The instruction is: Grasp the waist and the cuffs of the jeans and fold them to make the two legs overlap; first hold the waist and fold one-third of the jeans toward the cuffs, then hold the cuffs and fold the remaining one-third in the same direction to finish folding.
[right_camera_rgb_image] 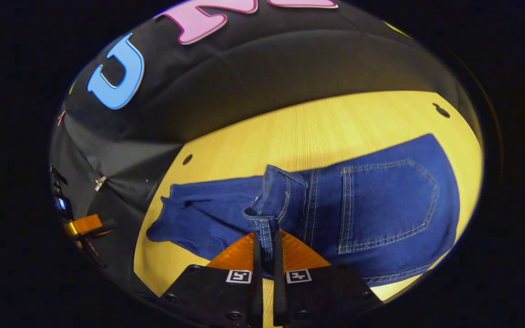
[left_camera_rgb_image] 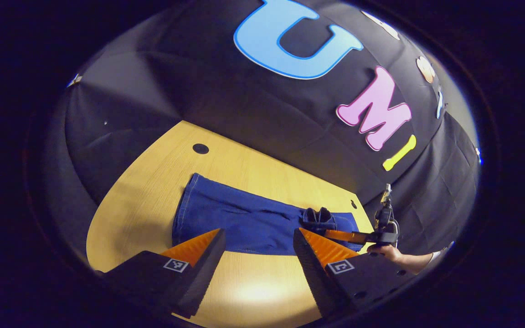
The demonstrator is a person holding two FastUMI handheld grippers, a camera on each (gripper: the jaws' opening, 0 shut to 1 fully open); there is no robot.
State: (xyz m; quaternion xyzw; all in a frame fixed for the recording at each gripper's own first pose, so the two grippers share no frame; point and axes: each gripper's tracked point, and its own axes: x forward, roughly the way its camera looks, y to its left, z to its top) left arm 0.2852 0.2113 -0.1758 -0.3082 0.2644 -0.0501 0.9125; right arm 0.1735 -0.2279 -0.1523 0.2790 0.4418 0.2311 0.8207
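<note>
One pair of jeans (left_camera_rgb_image: 244, 218), two grippers, perhaps three table holes (left_camera_rgb_image: 200, 148).

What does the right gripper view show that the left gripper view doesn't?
Right gripper view: a back pocket up close, and the right gripper shut on the waist. Left gripper view: the left gripper open, and a hand holding the other gripper. Both: blue jeans on the table.

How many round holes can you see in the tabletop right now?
2 in the left gripper view: one hole beyond the jeans' far end, another hole near the right gripper. The jeans may cover more.
</note>
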